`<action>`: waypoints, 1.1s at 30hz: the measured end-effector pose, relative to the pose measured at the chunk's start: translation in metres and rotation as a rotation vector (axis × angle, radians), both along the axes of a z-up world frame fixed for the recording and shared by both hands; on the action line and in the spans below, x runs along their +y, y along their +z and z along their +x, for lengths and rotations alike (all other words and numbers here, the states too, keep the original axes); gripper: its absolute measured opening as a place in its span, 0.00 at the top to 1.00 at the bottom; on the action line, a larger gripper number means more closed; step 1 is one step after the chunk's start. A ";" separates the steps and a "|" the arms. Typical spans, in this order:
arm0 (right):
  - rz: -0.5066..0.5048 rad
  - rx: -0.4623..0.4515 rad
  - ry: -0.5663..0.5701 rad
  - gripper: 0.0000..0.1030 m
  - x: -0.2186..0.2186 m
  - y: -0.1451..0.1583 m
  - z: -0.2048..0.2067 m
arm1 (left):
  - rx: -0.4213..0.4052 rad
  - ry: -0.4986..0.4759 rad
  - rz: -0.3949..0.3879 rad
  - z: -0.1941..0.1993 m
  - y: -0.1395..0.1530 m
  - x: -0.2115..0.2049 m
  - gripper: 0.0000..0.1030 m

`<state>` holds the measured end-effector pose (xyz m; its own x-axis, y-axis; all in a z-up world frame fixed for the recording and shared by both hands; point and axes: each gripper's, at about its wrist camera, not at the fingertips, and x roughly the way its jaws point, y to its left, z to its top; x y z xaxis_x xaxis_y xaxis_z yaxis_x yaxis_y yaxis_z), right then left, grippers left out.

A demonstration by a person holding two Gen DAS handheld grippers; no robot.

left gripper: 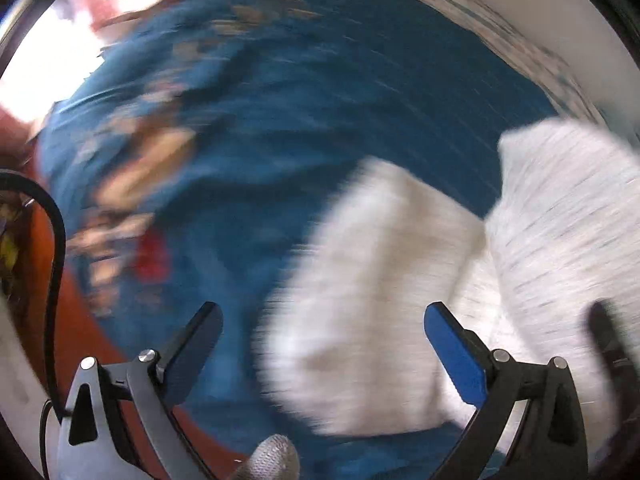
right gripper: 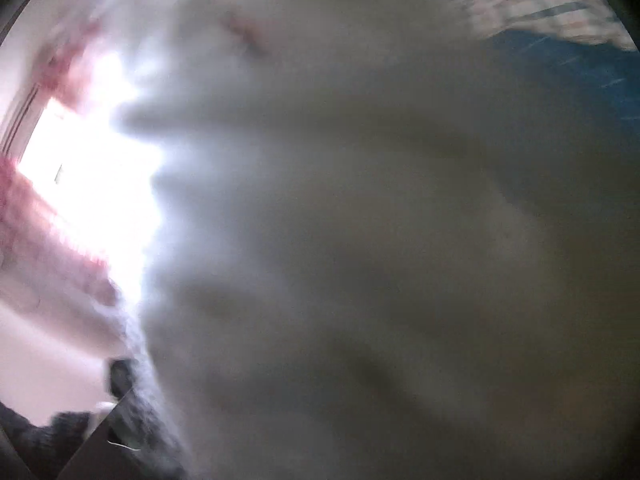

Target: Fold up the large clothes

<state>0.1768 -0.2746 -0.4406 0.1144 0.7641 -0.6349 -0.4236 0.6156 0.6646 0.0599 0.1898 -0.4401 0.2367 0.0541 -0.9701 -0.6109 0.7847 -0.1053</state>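
A white knitted garment (left gripper: pixel 380 300) lies partly bunched on a blue patterned bedspread (left gripper: pixel 300 120). The left wrist view is blurred by motion. My left gripper (left gripper: pixel 324 316) is open and empty, its fingers spread just above the garment's near edge. In the right wrist view the same white garment (right gripper: pixel 360 240) hangs right against the lens and fills most of the frame. It hides the right gripper's fingers, so I cannot tell how they stand; only a dark part shows at the lower left.
A striped cloth (left gripper: pixel 500 20) lies at the far right edge of the bedspread and also shows in the right wrist view (right gripper: pixel 552 4). A bright window (right gripper: pixel 88 168) with pink curtains is on the left. A black cable (left gripper: pixel 56 248) runs at the left.
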 end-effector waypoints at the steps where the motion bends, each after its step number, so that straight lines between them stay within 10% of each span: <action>1: -0.011 0.026 0.039 0.71 0.027 -0.013 -0.012 | 0.001 0.029 0.016 -0.010 0.004 0.010 0.00; 7: -0.254 0.195 0.231 0.70 0.135 -0.096 -0.069 | 0.011 0.252 0.069 -0.086 0.020 0.070 0.00; 12: -0.191 0.213 0.280 0.42 0.148 -0.042 -0.063 | -0.054 0.280 0.091 -0.106 0.061 0.084 0.00; 20: -0.138 0.268 0.199 0.37 0.065 0.034 -0.039 | -0.144 0.178 0.070 -0.071 0.096 0.067 0.00; 27: -0.380 0.307 -0.003 0.37 -0.031 -0.011 0.013 | -0.008 -0.007 0.127 -0.012 0.017 -0.010 0.00; 33: -0.421 0.382 0.068 0.47 -0.024 -0.059 0.023 | 0.147 -0.136 0.240 0.062 -0.083 -0.033 0.00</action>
<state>0.2003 -0.2986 -0.4997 -0.2241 0.4339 -0.8726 -0.2492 0.8401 0.4817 0.1216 0.1566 -0.5231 0.1160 0.2627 -0.9579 -0.4933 0.8523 0.1740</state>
